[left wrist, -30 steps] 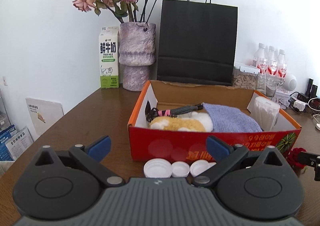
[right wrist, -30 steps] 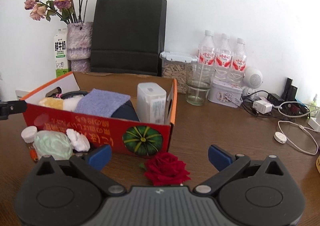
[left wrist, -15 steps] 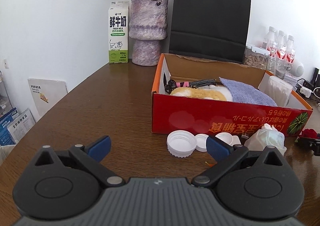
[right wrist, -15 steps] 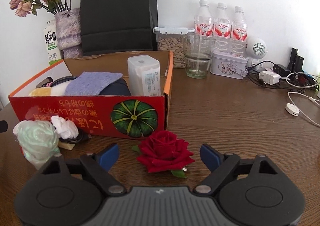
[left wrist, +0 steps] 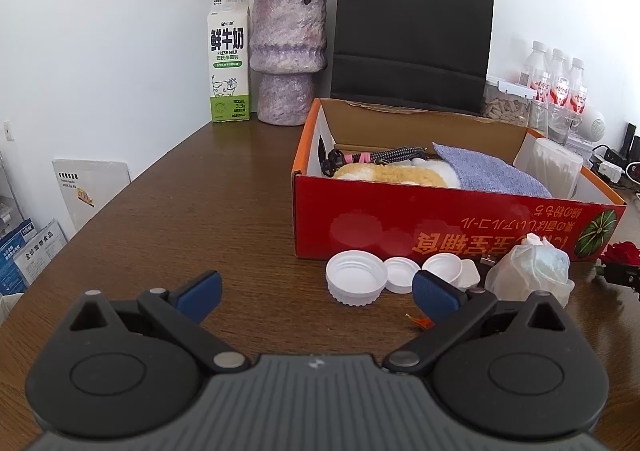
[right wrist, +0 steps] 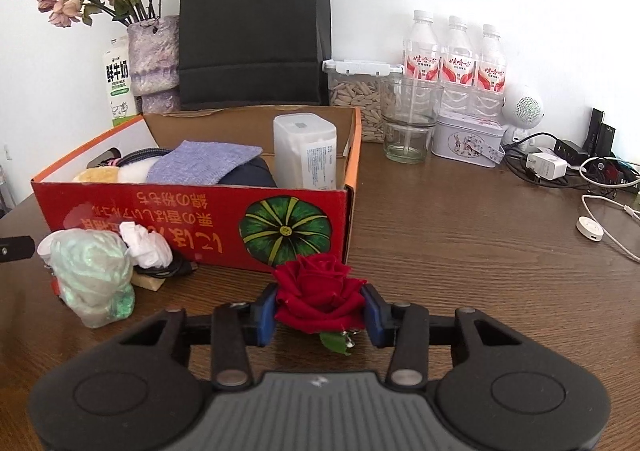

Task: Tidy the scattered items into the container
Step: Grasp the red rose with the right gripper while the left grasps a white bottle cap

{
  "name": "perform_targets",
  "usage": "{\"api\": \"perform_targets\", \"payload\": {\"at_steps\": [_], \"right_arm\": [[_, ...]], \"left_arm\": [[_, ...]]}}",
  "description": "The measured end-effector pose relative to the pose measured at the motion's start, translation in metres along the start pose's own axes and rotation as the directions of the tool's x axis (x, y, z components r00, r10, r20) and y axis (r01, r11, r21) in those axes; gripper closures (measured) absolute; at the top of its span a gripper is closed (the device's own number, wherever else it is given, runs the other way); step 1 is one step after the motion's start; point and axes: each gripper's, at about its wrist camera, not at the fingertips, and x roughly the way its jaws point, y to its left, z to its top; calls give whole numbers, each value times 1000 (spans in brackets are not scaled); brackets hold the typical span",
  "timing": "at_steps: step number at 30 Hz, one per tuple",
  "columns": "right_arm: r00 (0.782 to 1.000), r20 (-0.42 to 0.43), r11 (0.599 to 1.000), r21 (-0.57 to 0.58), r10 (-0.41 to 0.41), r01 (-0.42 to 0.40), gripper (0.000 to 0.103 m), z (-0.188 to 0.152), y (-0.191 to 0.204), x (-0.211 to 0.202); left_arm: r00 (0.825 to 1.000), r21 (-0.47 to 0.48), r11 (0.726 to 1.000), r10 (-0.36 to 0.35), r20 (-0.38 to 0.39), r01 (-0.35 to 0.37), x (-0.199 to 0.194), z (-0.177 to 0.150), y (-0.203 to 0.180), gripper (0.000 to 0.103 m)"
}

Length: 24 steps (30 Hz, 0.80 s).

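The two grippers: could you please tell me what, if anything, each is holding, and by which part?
The right gripper is closing its jaws on the red rose's bloom, at its sides. The left gripper holds nothing.

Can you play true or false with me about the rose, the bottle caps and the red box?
1. The red rose sits between the right gripper's blue pads. True; its jaws are closing on it.
2. The rose is already inside the red box. False: it lies on the table in front of the box.
3. The left gripper is holding a bottle cap. False: its jaws stand wide with nothing between them; the white caps lie on the table.
4. A blue-grey cloth lies inside the box. True.
5. The black paper bag lies flat on the table. False: it stands upright behind the box.
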Motion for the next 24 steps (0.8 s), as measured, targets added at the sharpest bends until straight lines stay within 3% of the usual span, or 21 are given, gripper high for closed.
{"api": "perform_targets", "payload": {"at_steps": [19,24], "right_arm": [[999,39,999,-3,35,-35,61,-1,10,-14],[999,28,999,-8,37,-37,61,-2,12,-12]], "left_arm": [[1000,21,1000,-4,-17,5,13,2,-2,0],[999,86,996,41,-28,-39,24,4,-10,2]]}}
